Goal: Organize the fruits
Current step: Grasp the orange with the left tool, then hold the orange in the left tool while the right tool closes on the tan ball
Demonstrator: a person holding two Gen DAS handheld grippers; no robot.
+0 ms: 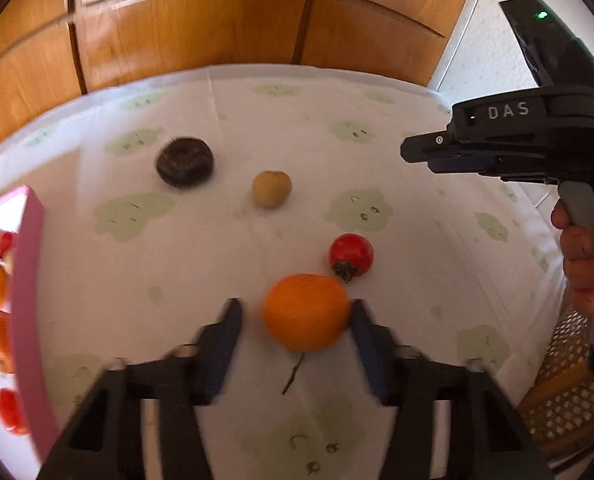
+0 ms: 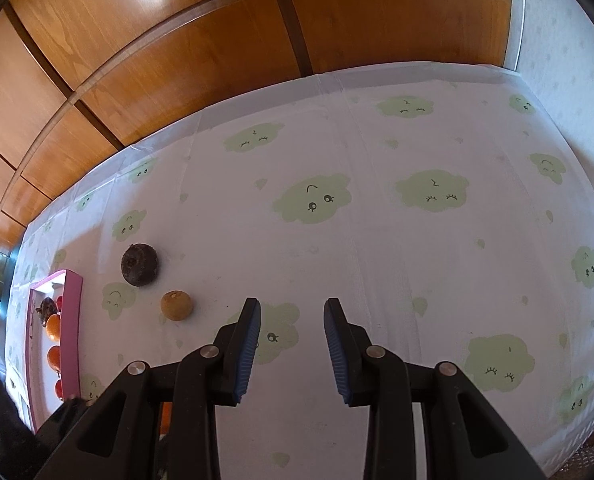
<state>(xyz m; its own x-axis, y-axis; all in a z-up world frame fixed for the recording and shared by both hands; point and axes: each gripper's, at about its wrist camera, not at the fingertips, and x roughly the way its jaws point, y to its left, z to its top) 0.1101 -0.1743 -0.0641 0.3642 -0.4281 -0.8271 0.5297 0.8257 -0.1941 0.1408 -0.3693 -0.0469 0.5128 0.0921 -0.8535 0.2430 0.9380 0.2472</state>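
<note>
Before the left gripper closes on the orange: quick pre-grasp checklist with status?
1. Orange between the left gripper fingers: ok, sits in the gap.
2. Centered: not ok, one finger seems to touch it, the other stands apart.
3. Left jaws wide enough: ok, open.
4. Tomato clear of the fingers: cannot tell, it sits just behind the orange.
5. Right gripper out of the way: ok, open, empty, over bare tablecloth.
6. Room in the pink tray: cannot tell, only its edge shows.
</note>
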